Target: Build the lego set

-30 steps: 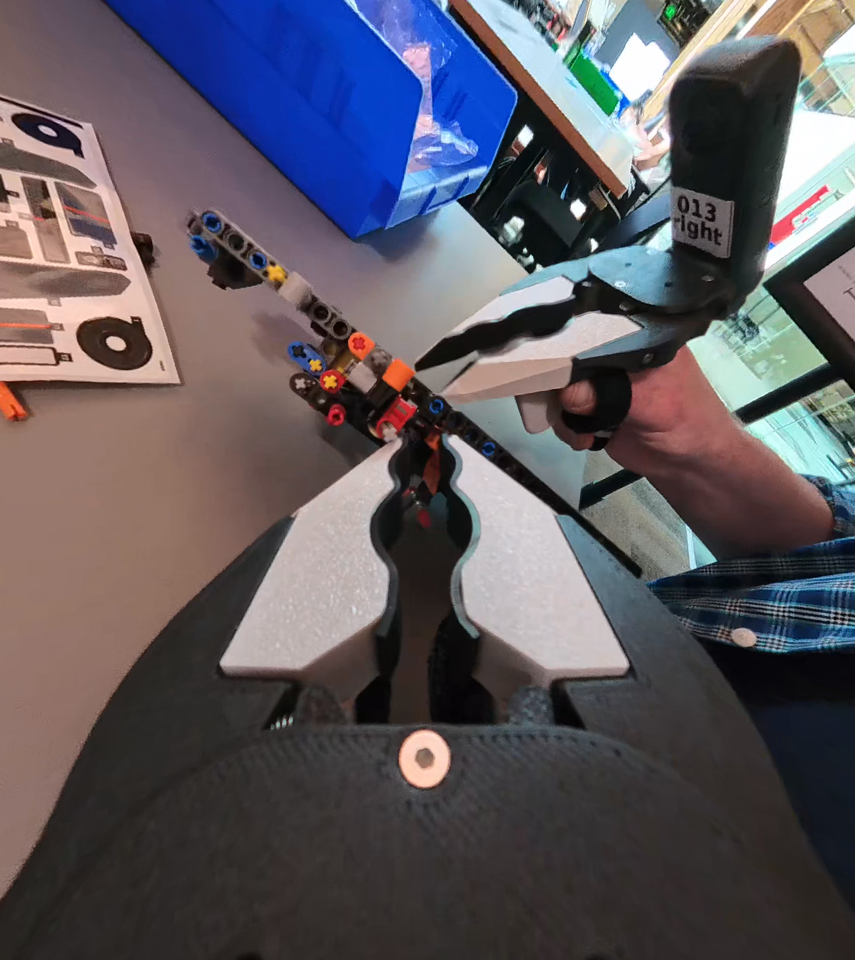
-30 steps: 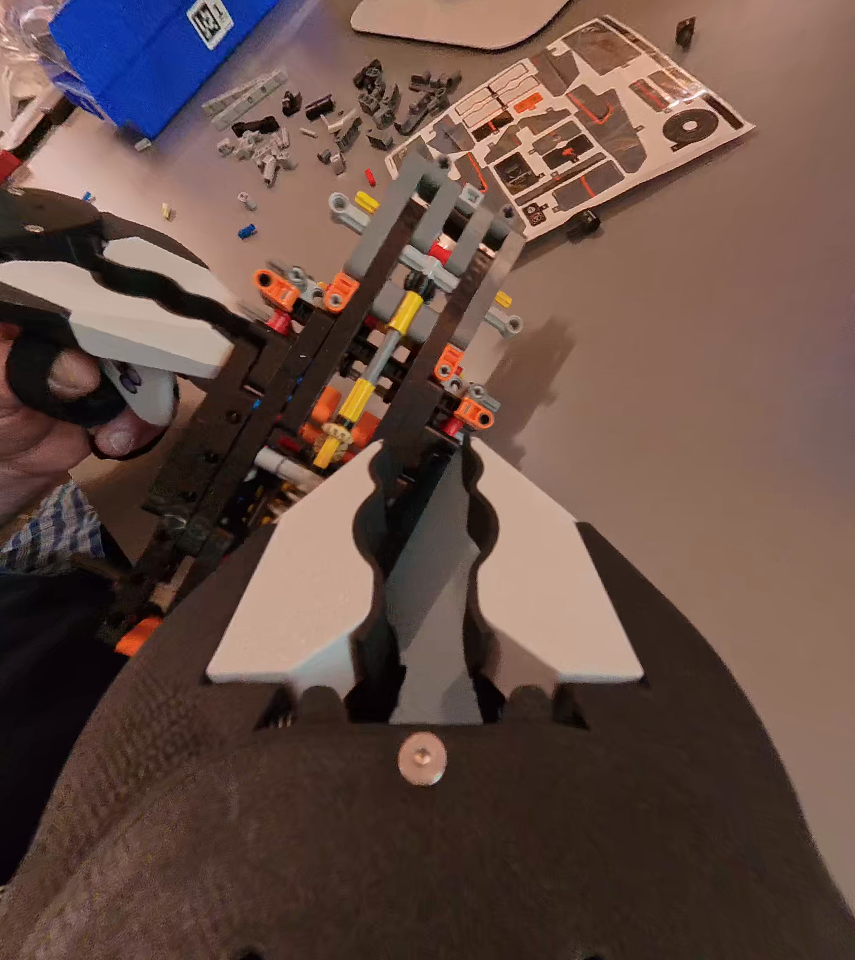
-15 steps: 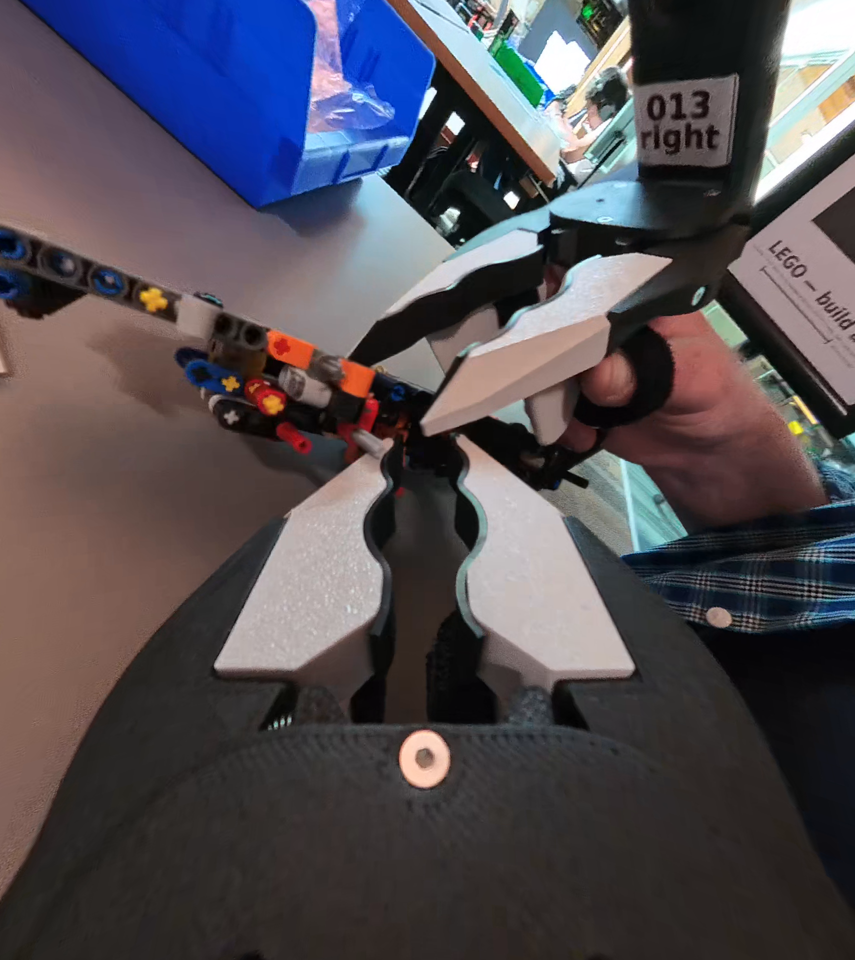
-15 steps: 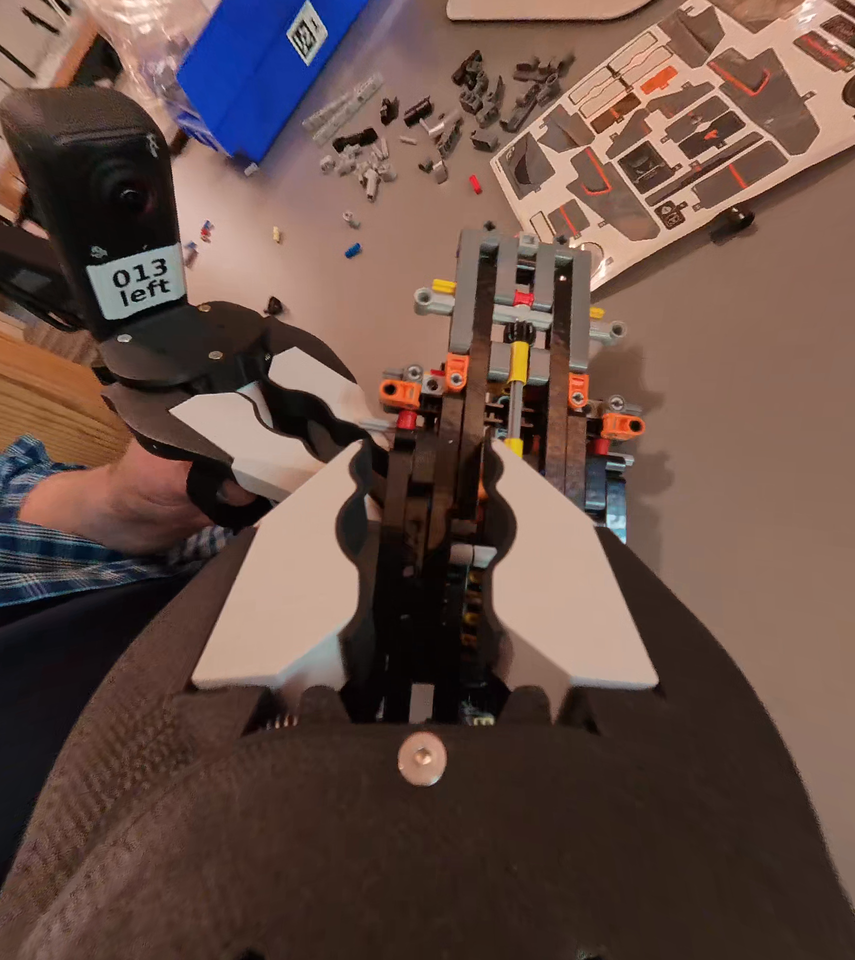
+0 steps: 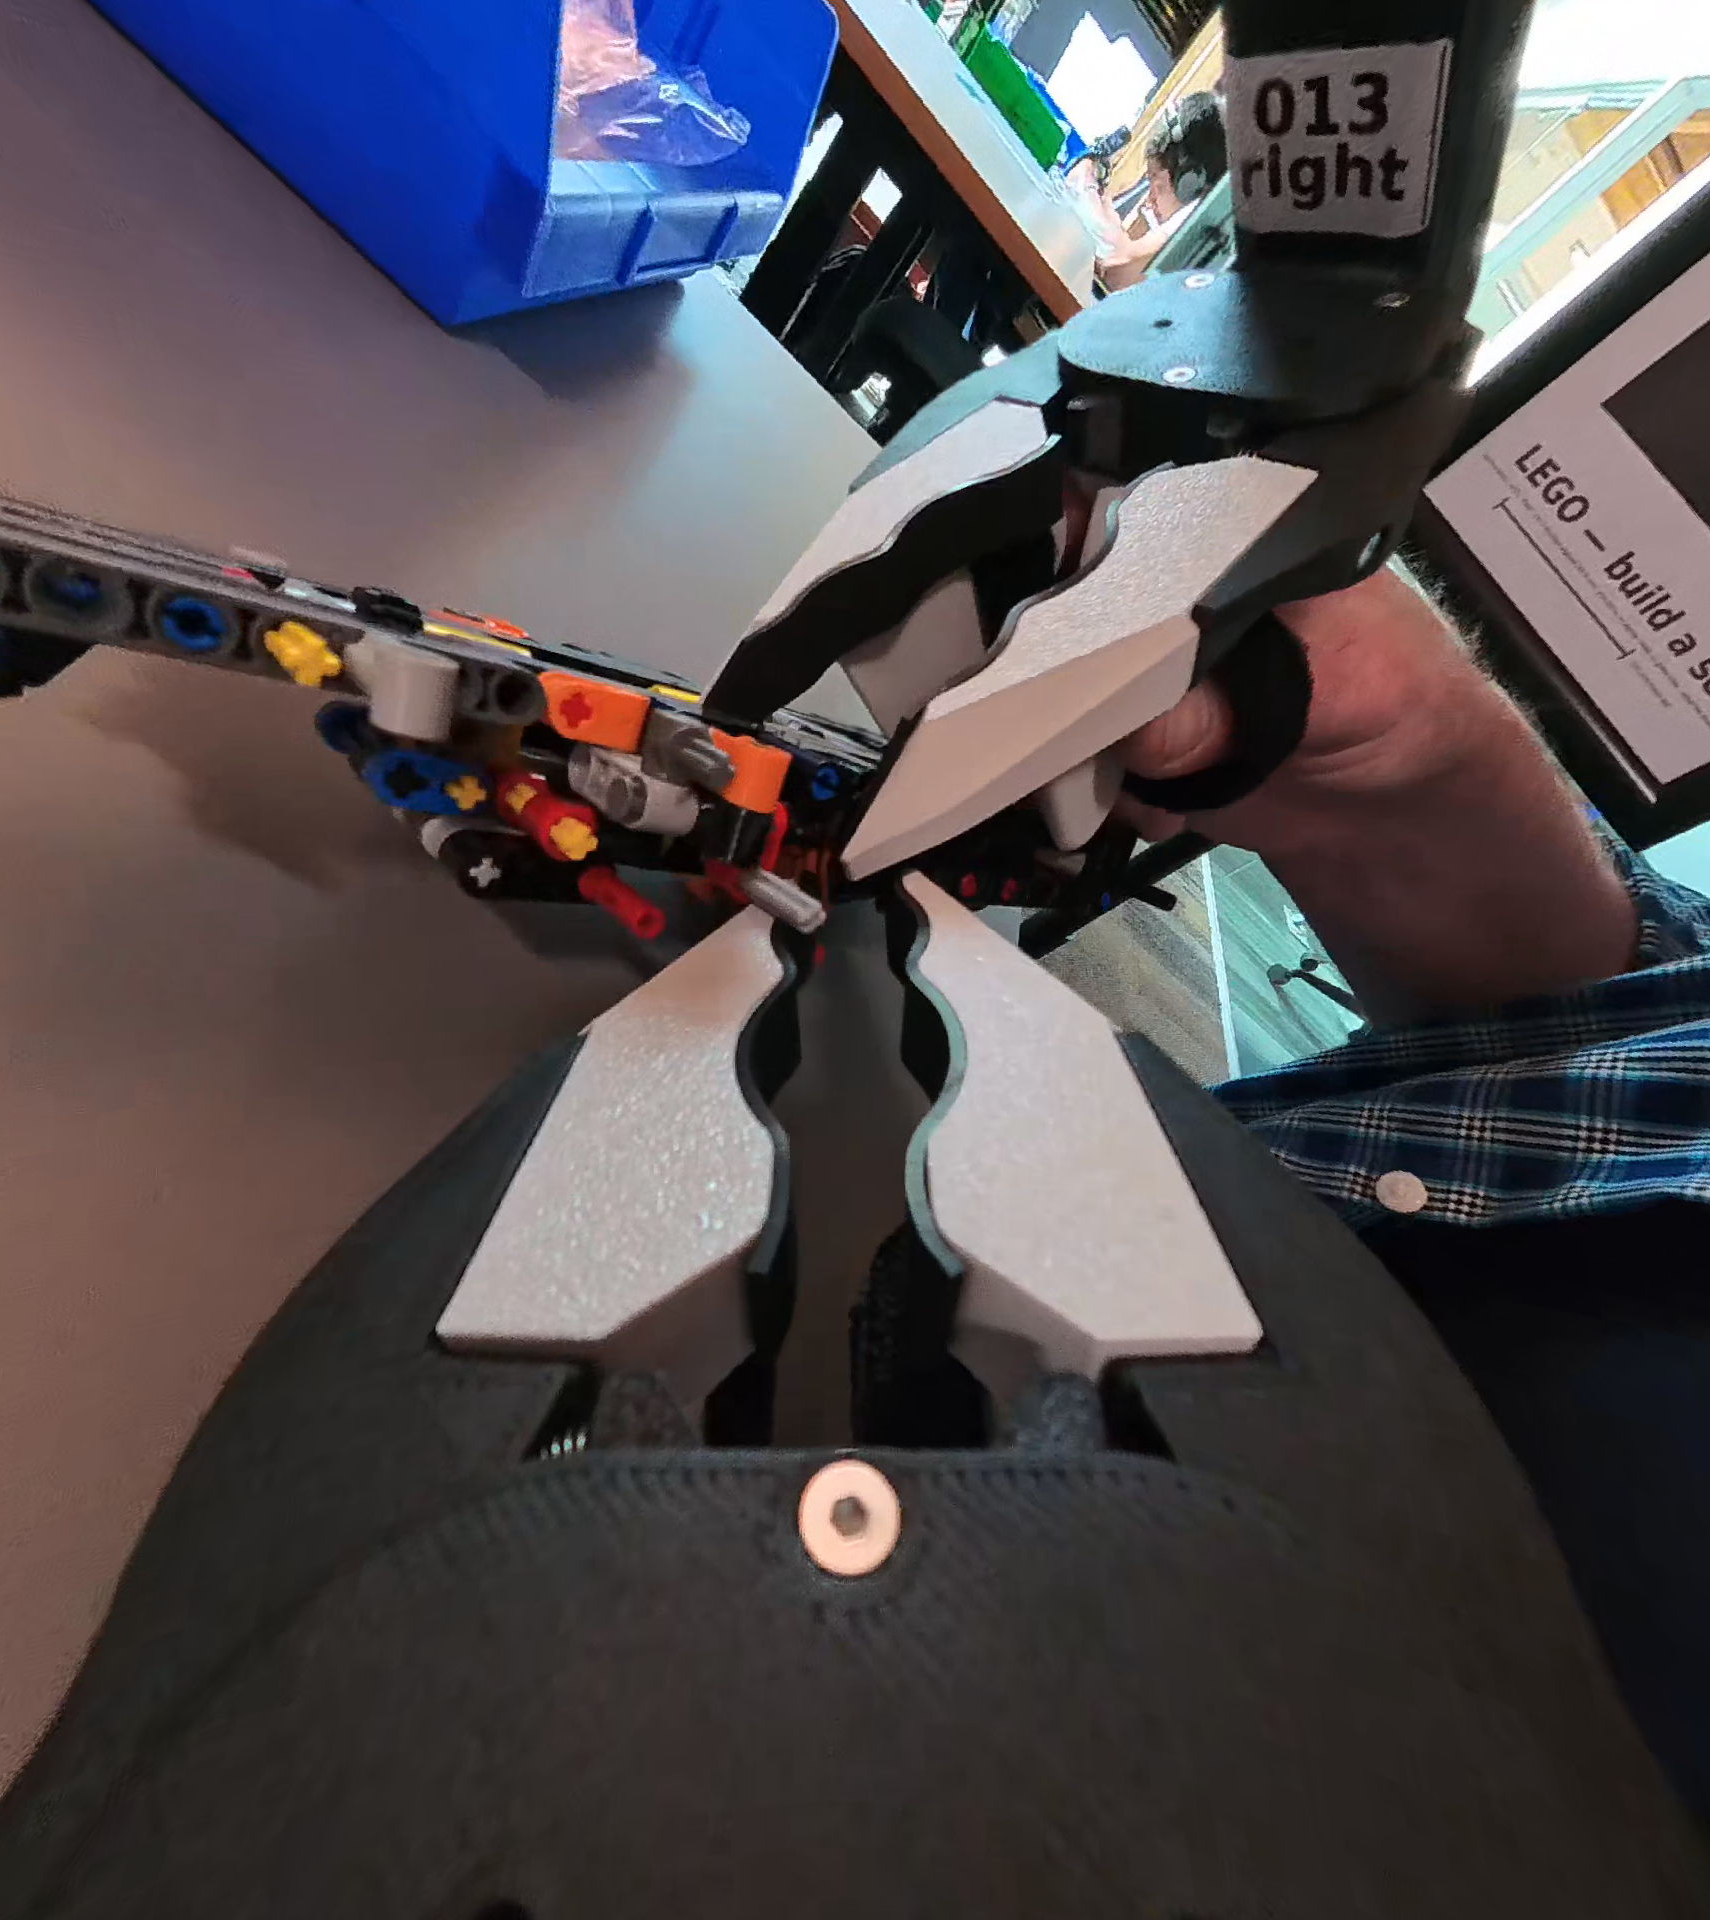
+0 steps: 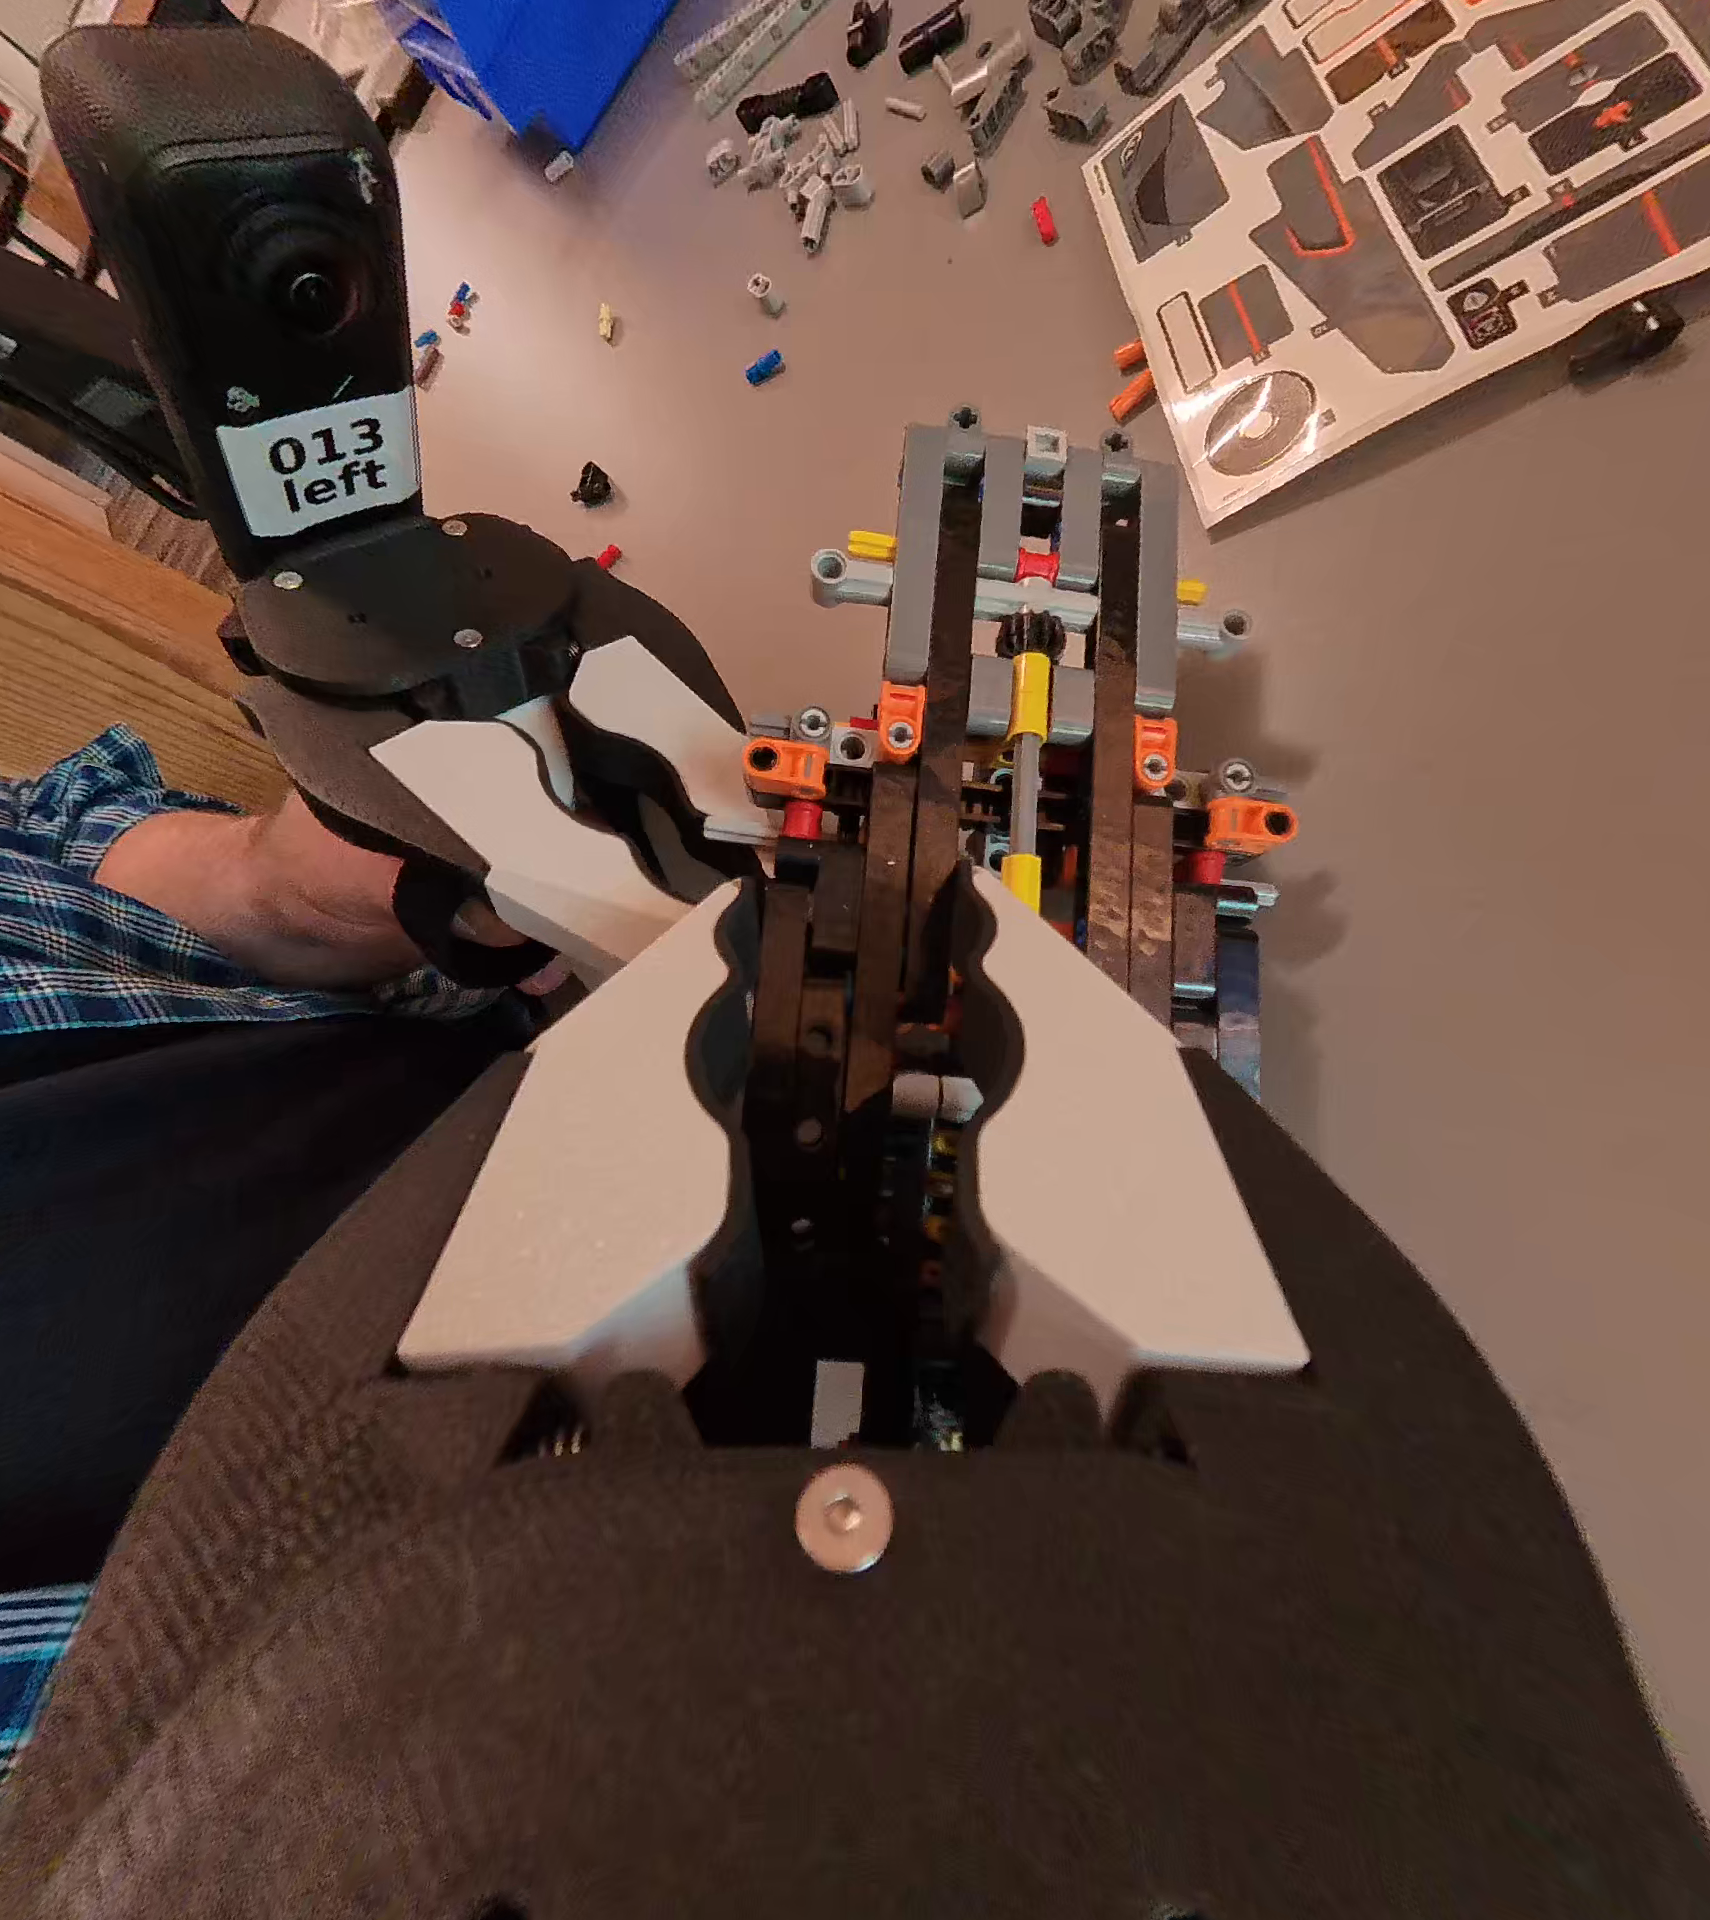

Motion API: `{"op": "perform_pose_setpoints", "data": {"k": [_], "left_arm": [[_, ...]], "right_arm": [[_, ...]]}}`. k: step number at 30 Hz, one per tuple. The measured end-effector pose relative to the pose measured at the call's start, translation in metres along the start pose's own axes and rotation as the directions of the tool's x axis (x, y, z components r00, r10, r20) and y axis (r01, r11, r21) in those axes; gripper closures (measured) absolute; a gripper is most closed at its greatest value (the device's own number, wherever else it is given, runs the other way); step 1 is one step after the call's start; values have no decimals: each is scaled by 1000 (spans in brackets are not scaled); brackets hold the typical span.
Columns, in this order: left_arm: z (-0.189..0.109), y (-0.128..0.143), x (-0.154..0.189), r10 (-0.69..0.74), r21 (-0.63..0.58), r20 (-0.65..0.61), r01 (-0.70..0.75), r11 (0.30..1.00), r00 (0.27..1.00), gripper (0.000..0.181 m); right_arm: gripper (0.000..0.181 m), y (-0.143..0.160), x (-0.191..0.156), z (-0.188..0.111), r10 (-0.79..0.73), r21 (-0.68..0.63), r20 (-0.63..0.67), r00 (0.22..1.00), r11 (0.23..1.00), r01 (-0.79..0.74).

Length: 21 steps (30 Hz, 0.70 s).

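The lego frame (image 6: 1027, 727) hangs above the grey table (image 6: 1505, 935), a long chassis of black and grey beams running away from the right tool (image 6: 861, 894), whose two fingers pinch its near black beams. A yellow-sleeved axle runs down the centre to a small black gear; orange connectors and red pins jut from both flanks. From the left side the lego frame (image 5: 477, 717) lies roughly level, blue pins at its far end.

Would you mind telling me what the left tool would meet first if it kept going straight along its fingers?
Most likely the lego model: the left tool points at its side, with a grey pin just off one fingertip.
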State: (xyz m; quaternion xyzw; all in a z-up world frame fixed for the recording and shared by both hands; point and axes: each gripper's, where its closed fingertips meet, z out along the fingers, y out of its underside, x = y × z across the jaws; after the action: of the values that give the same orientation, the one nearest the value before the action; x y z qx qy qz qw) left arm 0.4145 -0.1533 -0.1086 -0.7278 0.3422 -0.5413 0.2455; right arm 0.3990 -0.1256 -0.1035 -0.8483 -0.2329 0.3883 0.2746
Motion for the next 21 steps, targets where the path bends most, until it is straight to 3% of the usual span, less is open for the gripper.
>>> {"op": "perform_pose_setpoints", "data": {"k": [14, 18, 21], "left_arm": [[5, -4, -4, -10, 13, 14, 10, 1000, 1000, 166], [-17, -11, 4, 34, 80, -28, -32, 996, 999, 153], [-42, -17, -9, 57, 127, 36, -61, 990, 998, 146]], "right_arm": [[150, -4, 5, -2, 16, 16, 18, 1000, 1000, -16], [149, -16, -5, -9, 7, 111, 82, 997, 994, -16], [149, -31, -11, -21, 46, 231, 203, 978, 969, -93]]}}
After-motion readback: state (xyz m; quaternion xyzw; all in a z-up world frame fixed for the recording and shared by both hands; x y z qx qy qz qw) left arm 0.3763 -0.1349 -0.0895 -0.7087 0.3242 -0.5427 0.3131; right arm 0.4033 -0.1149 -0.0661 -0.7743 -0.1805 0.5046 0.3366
